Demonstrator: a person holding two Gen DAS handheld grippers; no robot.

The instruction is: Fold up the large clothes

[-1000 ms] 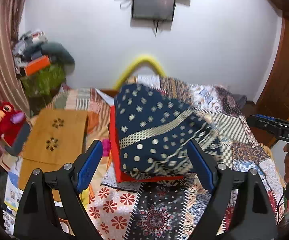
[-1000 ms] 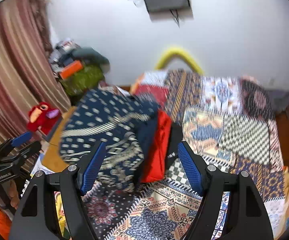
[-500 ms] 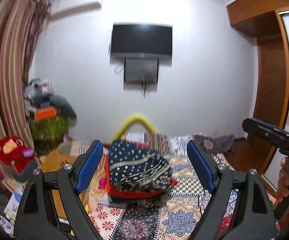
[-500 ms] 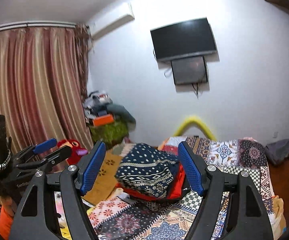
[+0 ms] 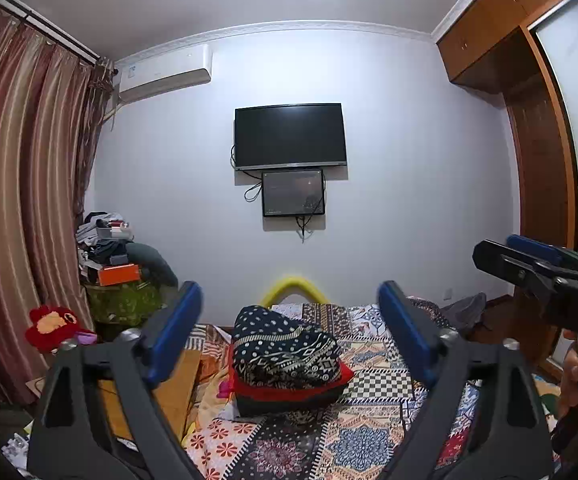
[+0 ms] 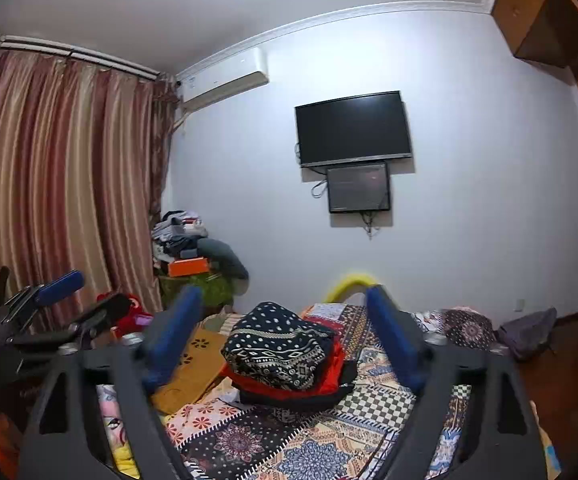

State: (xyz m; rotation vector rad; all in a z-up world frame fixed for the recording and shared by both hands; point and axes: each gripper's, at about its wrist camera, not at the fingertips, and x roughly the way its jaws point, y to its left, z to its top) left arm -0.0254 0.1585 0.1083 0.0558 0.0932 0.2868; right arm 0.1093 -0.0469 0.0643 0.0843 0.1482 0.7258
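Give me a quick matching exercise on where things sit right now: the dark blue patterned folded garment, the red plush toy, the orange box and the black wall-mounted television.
Things:
1. dark blue patterned folded garment
2. red plush toy
3. orange box
4. black wall-mounted television

Places:
A. above the smaller screen
B. in the clutter pile by the striped curtain
C. on top of the red folded cloth
D. low by the curtain, left of the bed

Pairs: 1-C, 2-D, 3-B, 4-A

Both claws, left [image 5: 289, 336] and right [image 6: 281, 330], have drawn back from the pile [image 5: 285, 348], levelled, jaws opening empty.
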